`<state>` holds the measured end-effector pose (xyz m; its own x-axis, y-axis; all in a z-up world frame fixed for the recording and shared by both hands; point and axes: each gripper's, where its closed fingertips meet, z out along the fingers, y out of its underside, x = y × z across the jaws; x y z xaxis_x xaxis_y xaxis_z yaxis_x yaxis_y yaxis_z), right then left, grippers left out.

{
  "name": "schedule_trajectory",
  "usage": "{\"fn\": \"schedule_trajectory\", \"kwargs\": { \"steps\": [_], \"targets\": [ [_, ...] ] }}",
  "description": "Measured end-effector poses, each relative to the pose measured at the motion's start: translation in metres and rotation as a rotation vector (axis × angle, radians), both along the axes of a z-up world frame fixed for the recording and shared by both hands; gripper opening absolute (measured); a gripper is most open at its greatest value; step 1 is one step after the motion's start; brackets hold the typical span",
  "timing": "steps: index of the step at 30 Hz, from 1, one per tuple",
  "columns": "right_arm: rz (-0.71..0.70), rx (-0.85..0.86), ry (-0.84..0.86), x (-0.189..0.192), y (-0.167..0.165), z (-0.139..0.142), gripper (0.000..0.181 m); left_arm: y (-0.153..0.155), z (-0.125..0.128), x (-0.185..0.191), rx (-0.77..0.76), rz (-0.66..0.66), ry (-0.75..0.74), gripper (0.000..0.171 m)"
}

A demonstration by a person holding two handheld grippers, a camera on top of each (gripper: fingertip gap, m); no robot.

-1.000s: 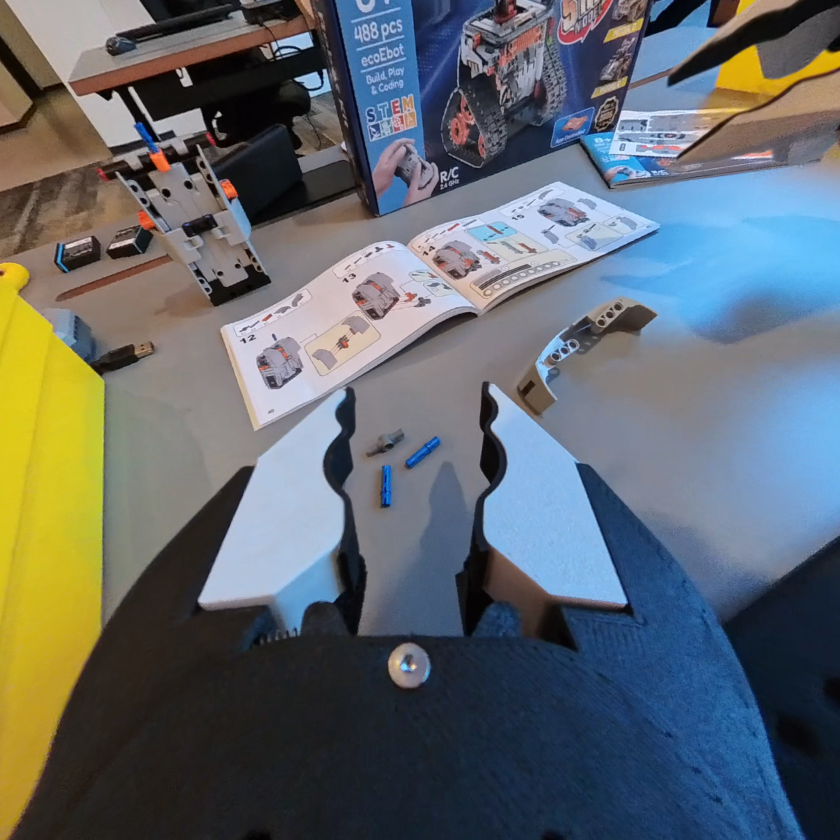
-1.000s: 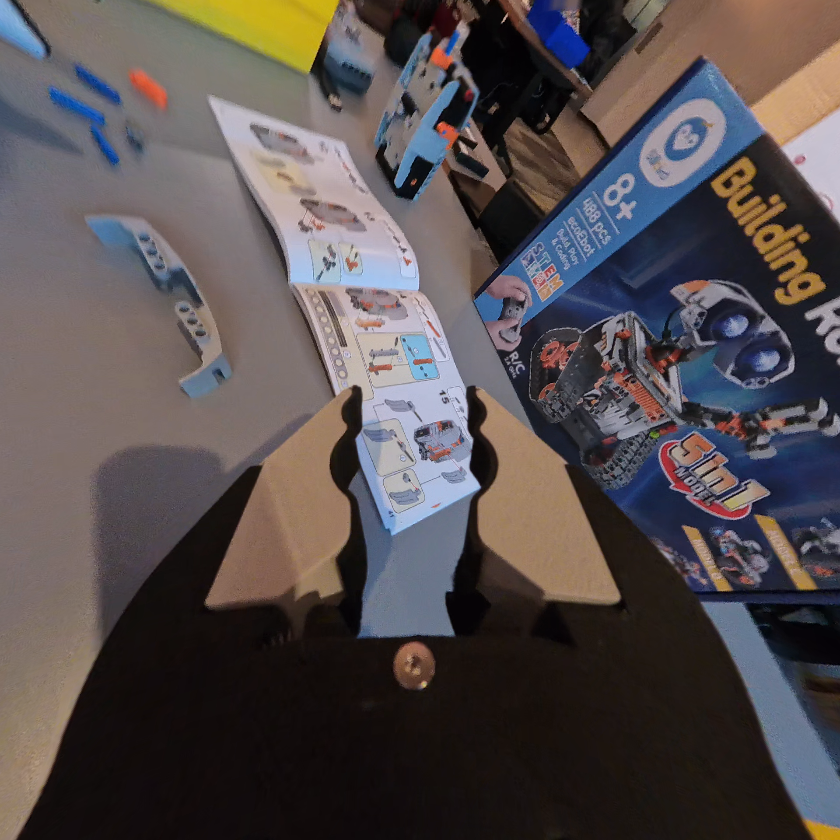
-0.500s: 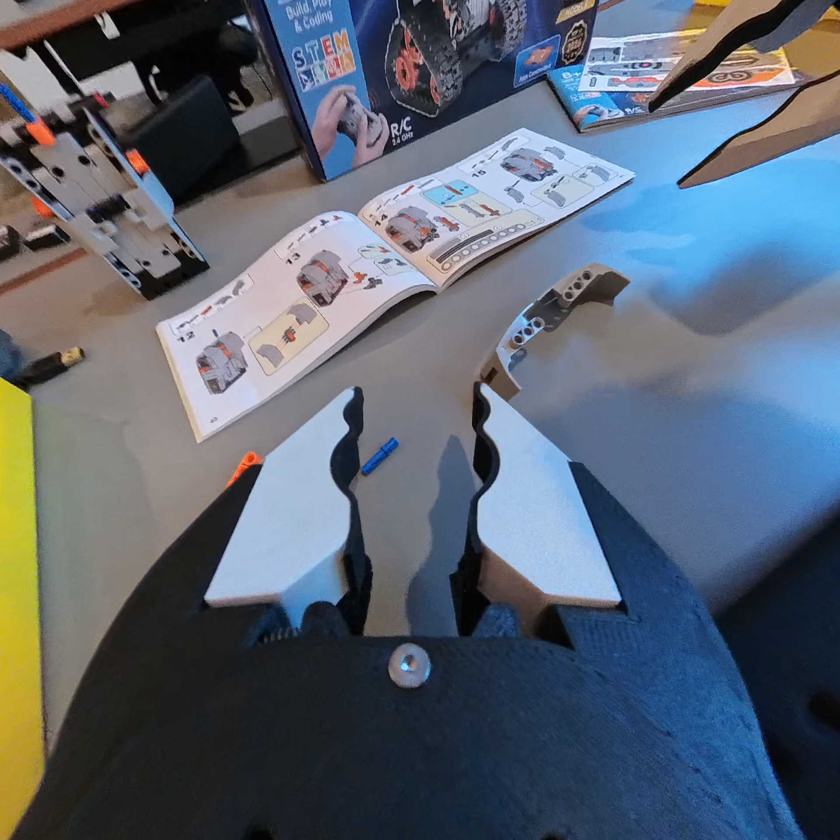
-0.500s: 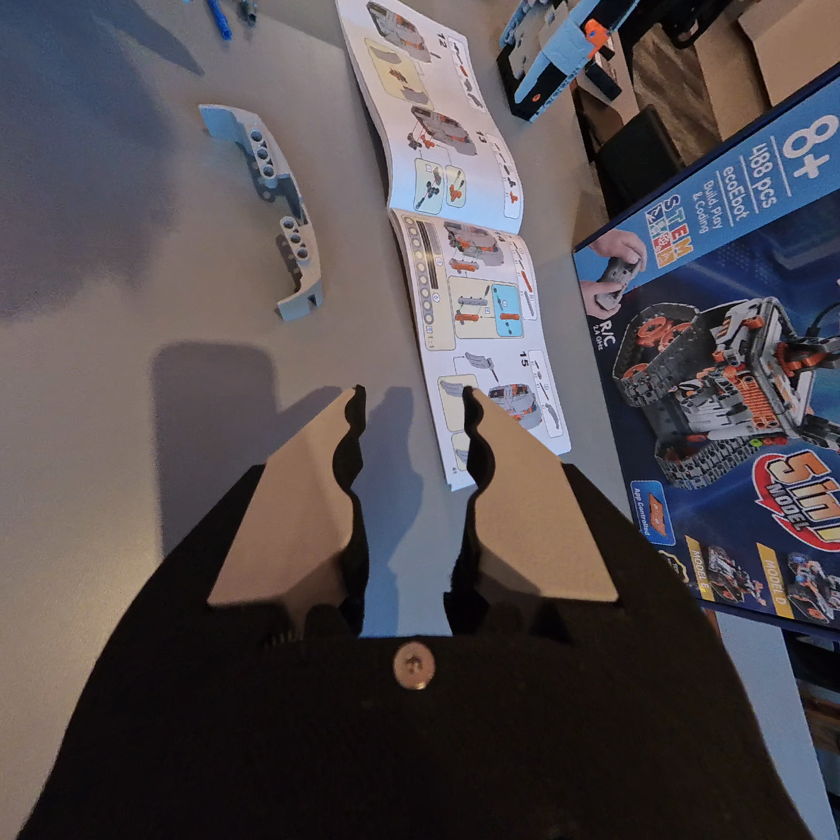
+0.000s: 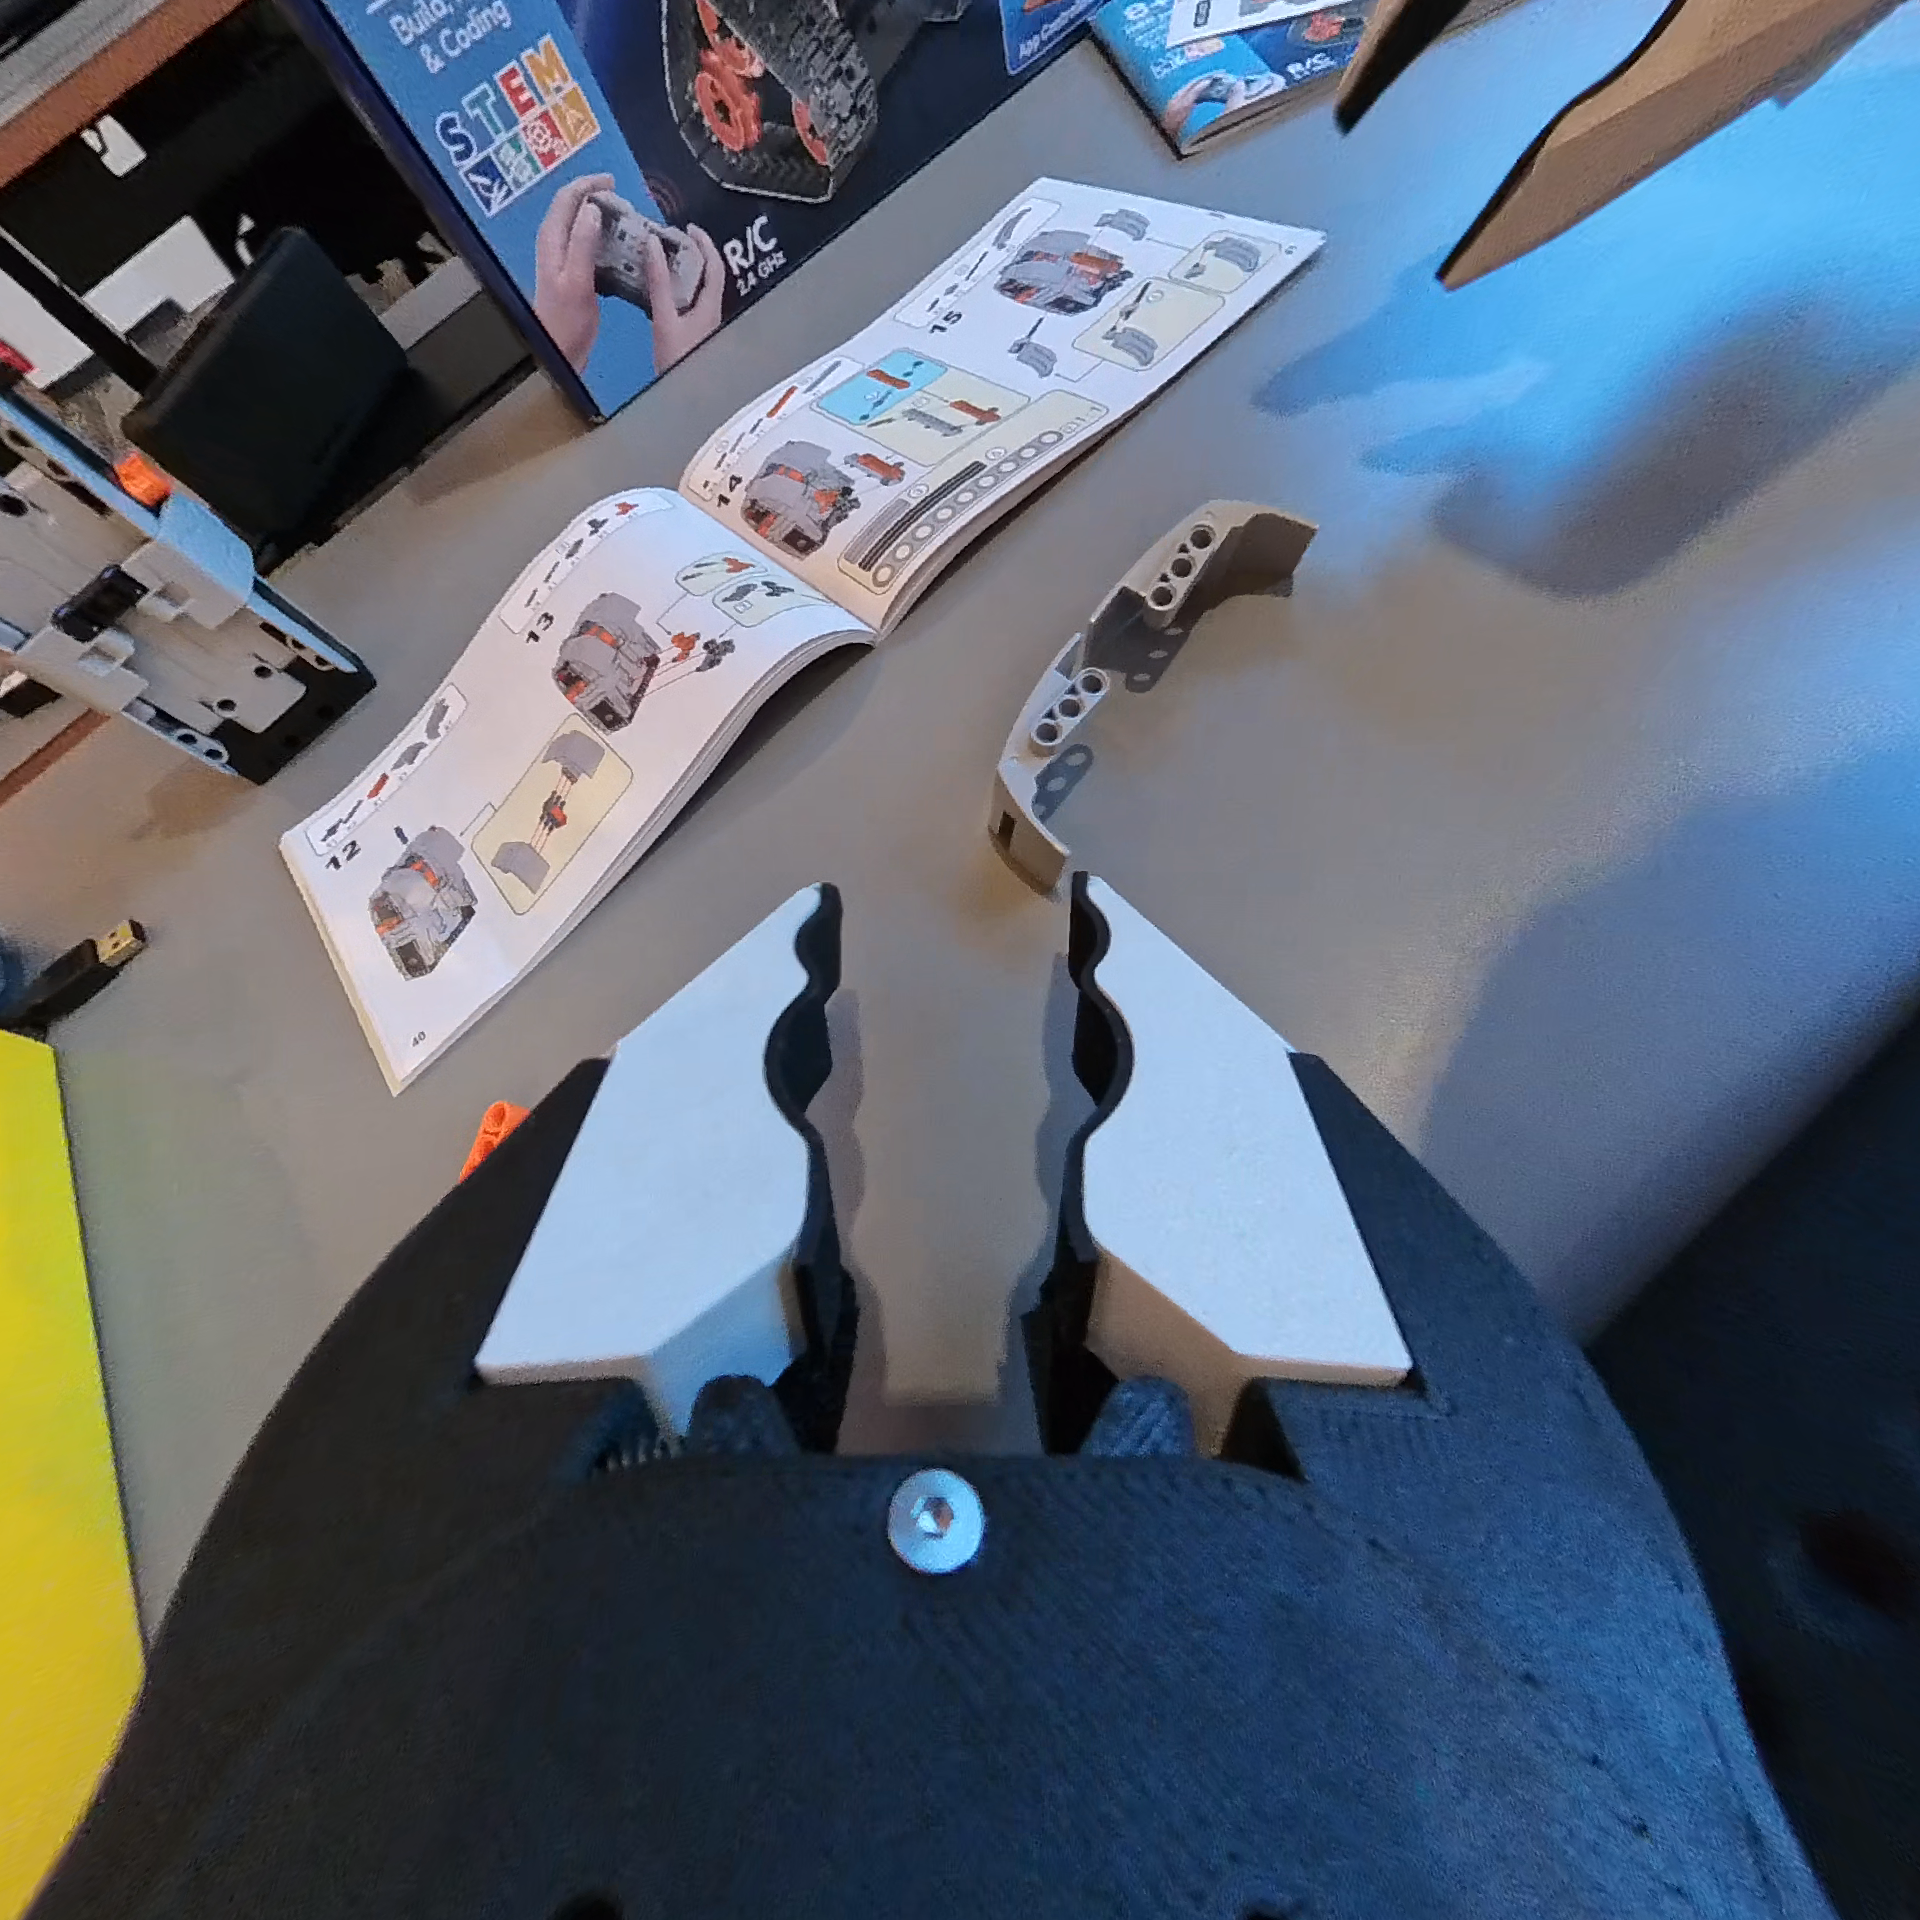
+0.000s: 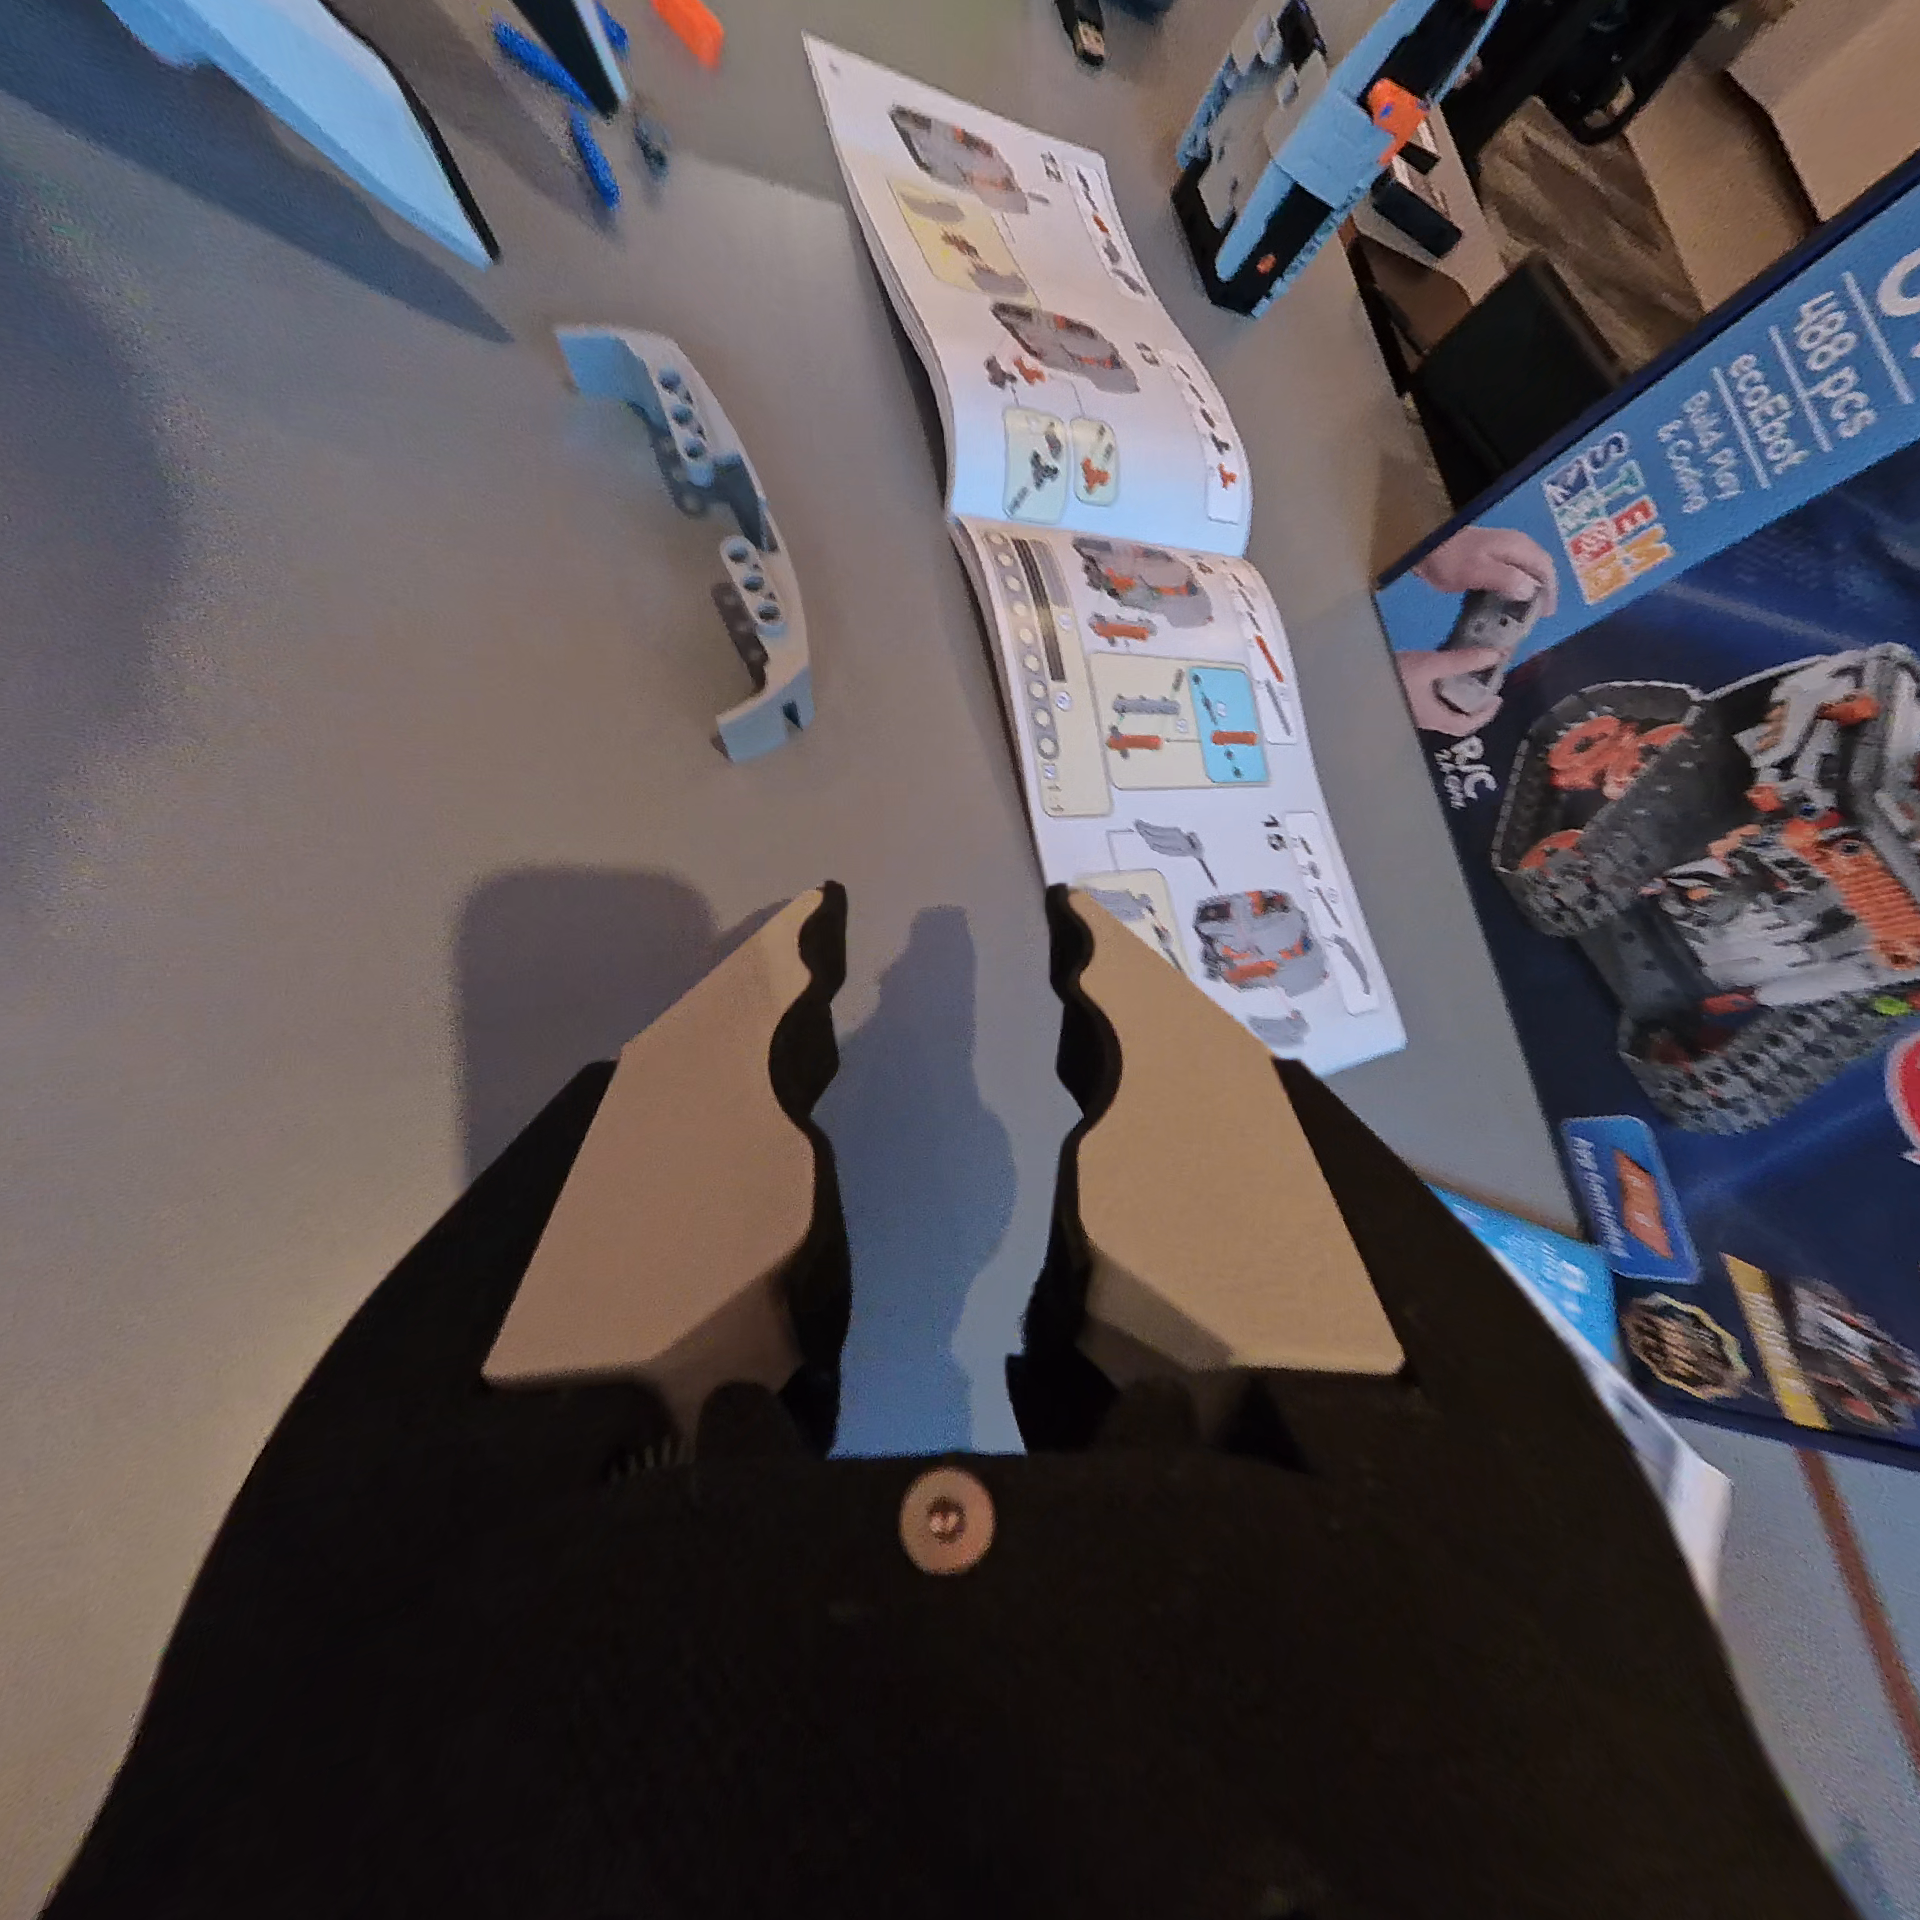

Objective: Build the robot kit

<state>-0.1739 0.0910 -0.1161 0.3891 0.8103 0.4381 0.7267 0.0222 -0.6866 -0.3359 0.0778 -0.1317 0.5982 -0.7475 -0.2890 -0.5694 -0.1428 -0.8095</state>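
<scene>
Left gripper (image 5: 951,904): fingers parted, nothing between them; poised over bare worktop (image 5: 1558,831); nearest thing the curved panel (image 5: 1122,675), its near end just beyond and a little right of the right fingertip, apart from it; long axis of the panel runs away from the fingers, bowing to the right at the far end; pin holes face up.

Right gripper (image 6: 945,904): fingers parted, empty; over the worktop beside the near corner of the booklet (image 6: 1122,644); the same panel lies ahead and to its left, clearly farther off than from the left gripper.

Booklet: open, flat, between panel and box (image 5: 623,156).

Box: upright at the worktop's far edge.

Orange pin (image 5: 488,1132): by the left finger's outer side, half hidden.

Blue pins (image 6: 582,135): near the left gripper in the right wrist view, blurred.

Part-built model (image 5: 135,613): far left, standing.
</scene>
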Motion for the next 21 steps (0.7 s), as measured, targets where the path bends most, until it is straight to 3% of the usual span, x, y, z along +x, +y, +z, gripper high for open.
{"fn": "schedule_trajectory", "kwargs": {
  "steps": [6, 8, 12, 17, 21],
  "targets": [
    [0.047, -0.088, 0.115, -0.029, -0.014, -0.001, 0.038, -0.004, -0.004, 0.004, -0.010, -0.023, 0.029, 0.038],
    [0.030, -0.107, 0.156, -0.038, -0.015, 0.000, 0.038, -0.003, -0.004, 0.004, -0.024, -0.007, 0.040, 0.030],
    [-0.039, -0.204, 0.260, -0.060, -0.017, 0.000, 0.037, -0.005, 0.004, 0.023, -0.144, 0.008, -0.072, 0.028],
    [-0.155, -0.136, 0.173, -0.061, -0.007, -0.008, 0.038, 0.006, 0.004, 0.029, -0.112, 0.067, -0.028, 0.035],
    [-0.222, -0.178, 0.167, -0.062, -0.001, -0.016, 0.032, 0.000, -0.007, 0.028, -0.181, 0.067, -0.049, 0.033]
  ]
}}
